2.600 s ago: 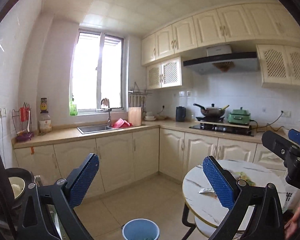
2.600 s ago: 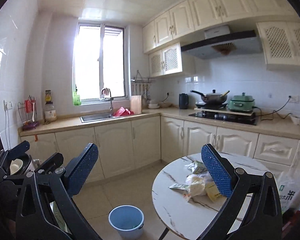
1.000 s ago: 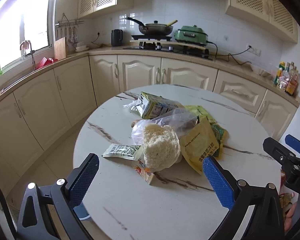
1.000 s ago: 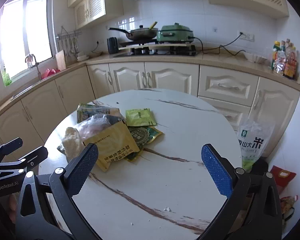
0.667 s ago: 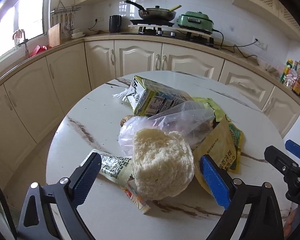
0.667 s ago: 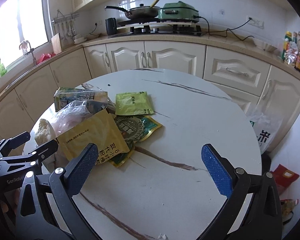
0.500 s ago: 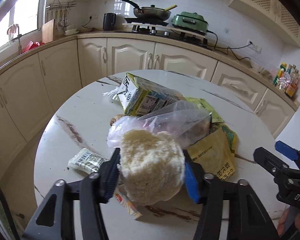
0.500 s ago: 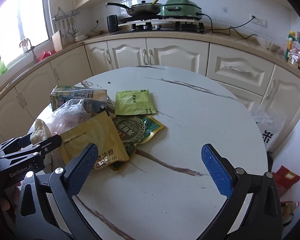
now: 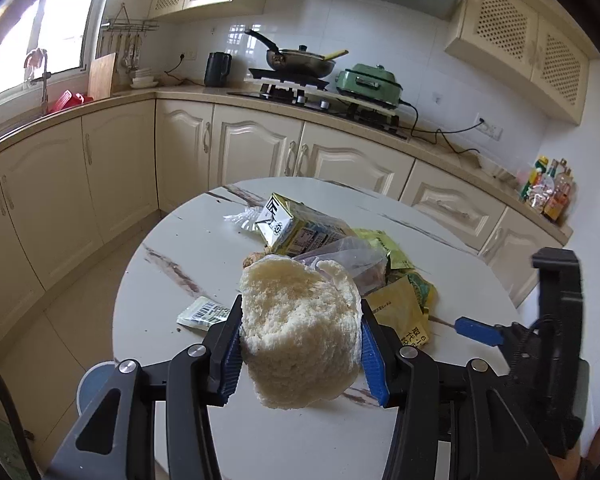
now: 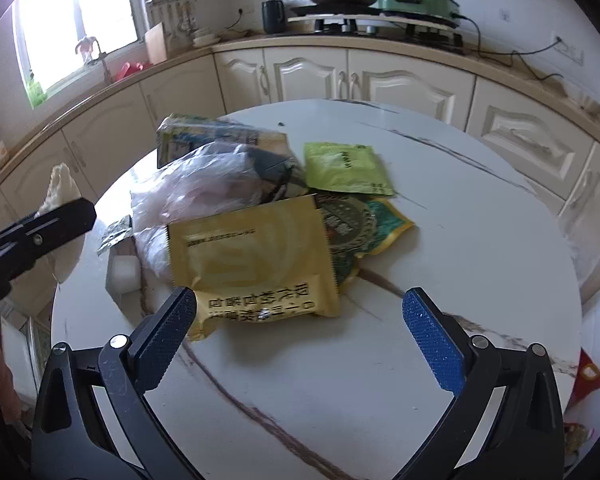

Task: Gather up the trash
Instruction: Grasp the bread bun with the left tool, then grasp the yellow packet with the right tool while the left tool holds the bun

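Clamping the crumbly white lump (image 9: pixel 300 328) between both pads, our left gripper (image 9: pixel 300 344) now holds a piece of trash it only straddled with wide jaws a second ago; the lump looks lifted clear of the round marble table (image 9: pixel 160 280). That gives us a first item ready to carry off, probably to the blue bin (image 9: pixel 90 384) peeking out below the table edge. Our right gripper (image 10: pixel 300 328) hangs open and empty just short of the yellow packet (image 10: pixel 252 256), having dropped closer to the pile. Behind that lie the clear plastic bag (image 10: pixel 204 196), the green sachets (image 10: pixel 344 168) and the drink carton (image 9: pixel 300 228), all still to collect. Farther off stand the cabinets and stove.
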`<state>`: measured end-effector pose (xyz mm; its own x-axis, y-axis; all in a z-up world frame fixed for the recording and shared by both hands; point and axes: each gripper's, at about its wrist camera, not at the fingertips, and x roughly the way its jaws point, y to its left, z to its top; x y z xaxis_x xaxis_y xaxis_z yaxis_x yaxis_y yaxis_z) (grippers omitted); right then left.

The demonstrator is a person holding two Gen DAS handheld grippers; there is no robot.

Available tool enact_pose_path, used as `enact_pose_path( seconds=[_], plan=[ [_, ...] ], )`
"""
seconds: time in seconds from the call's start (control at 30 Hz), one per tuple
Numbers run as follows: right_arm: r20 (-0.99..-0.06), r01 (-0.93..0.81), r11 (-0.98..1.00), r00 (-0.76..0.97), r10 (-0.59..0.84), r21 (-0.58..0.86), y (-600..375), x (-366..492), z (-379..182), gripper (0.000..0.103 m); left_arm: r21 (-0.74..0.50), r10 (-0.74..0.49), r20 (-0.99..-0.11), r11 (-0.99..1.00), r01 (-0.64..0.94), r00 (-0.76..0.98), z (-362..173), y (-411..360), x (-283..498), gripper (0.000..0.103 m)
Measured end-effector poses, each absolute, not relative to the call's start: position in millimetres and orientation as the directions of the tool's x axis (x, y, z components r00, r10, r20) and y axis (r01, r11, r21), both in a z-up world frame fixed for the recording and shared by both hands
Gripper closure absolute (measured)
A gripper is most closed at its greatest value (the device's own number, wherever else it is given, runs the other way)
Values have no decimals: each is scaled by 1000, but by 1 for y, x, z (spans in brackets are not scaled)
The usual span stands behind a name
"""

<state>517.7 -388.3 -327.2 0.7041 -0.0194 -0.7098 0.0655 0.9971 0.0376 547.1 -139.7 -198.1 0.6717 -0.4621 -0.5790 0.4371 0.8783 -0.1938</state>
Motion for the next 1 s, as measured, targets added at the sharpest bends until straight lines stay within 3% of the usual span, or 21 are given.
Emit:
enact_pose_path(
  seconds=[0.27, 0.4, 0.63, 0.83, 1.0],
  plan=[
    [-775, 59, 993, 622, -116, -101, -349, 556, -348, 0, -168, -457, -554, 880, 444, 696, -188, -112, 506, 56],
    [-780, 86, 995, 618, -94, -52, -360, 557, -347, 3, -172, -470, -558, 872, 459, 684, -190, -101, 493, 56],
    [-758, 109, 993, 651, -38, 44, -383, 535, -343, 19, -180, -497, -567, 853, 490, 657, -190, -93, 478, 56],
    [-696, 115, 976, 717, 45, 183, -409, 509, -333, 50, -182, -507, -575, 844, 504, 642, -183, -92, 470, 56],
    [-650, 121, 952, 754, 96, 282, -423, 484, -333, 60, -179, -521, -576, 832, 524, 630, -178, -95, 455, 56]
  ],
)
